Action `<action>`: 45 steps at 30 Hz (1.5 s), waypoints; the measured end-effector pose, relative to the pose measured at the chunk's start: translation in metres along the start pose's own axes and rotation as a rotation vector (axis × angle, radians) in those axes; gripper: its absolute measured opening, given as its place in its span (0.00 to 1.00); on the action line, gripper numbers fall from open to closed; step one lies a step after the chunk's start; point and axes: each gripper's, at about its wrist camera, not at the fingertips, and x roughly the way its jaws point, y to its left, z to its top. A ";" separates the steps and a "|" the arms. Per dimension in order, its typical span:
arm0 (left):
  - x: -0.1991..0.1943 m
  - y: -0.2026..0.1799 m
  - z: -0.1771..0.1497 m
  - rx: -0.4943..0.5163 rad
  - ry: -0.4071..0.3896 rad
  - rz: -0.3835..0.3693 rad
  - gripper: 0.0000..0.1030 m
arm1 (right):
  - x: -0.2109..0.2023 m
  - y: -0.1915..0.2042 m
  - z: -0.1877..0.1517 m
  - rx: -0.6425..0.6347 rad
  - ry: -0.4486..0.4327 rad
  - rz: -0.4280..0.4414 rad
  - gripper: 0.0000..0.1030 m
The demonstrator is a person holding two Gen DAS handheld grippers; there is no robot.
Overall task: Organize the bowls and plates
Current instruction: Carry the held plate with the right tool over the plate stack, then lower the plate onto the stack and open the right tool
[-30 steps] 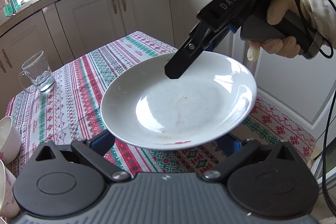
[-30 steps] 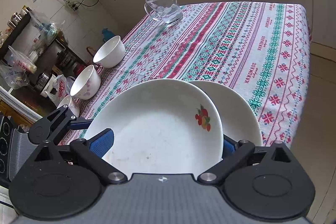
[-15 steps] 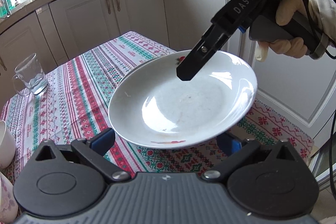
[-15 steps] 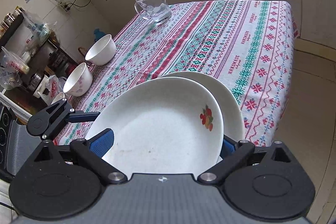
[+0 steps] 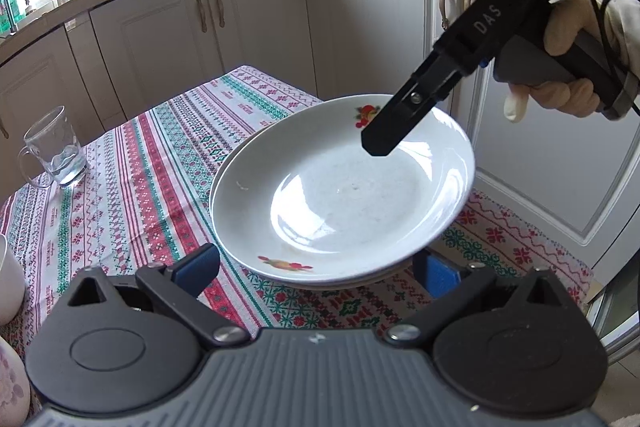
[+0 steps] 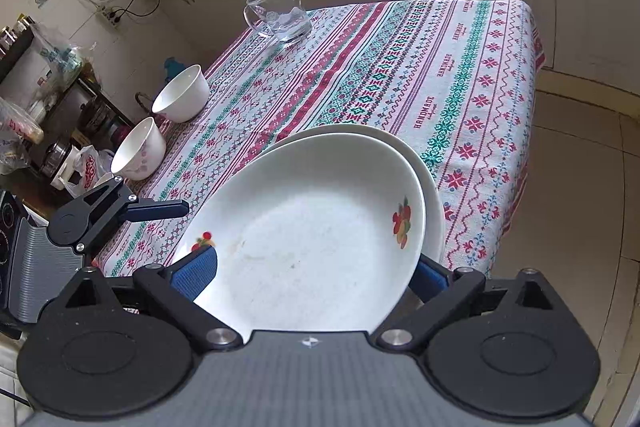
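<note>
left wrist: left claw [image 5: 316, 269] spread wide, empty, just short of the two stacked plates; top plate [image 5: 344, 187] pinched at its far rim by right claw [image 5: 380, 143] | right wrist: top plate tilted over the lower plate [image 6: 434, 211] on the table [image 6: 400, 67]; two bowls [image 6: 182, 99] left of it

Bright window daylight, plate glare [image 5: 304, 203], fisheye warping

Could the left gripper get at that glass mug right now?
Probably yes: the left gripper is open and holds nothing, and only bare tablecloth lies between it and the glass mug.
</note>
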 end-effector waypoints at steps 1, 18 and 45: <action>0.000 0.000 0.000 0.001 0.001 -0.001 0.99 | -0.001 0.000 -0.001 0.001 -0.004 -0.003 0.99; -0.002 0.002 -0.004 -0.017 0.005 -0.002 0.99 | -0.007 0.014 -0.008 -0.024 0.006 -0.060 0.99; -0.010 0.005 -0.011 -0.017 -0.019 0.011 0.99 | -0.013 0.030 -0.031 -0.038 -0.007 -0.152 0.99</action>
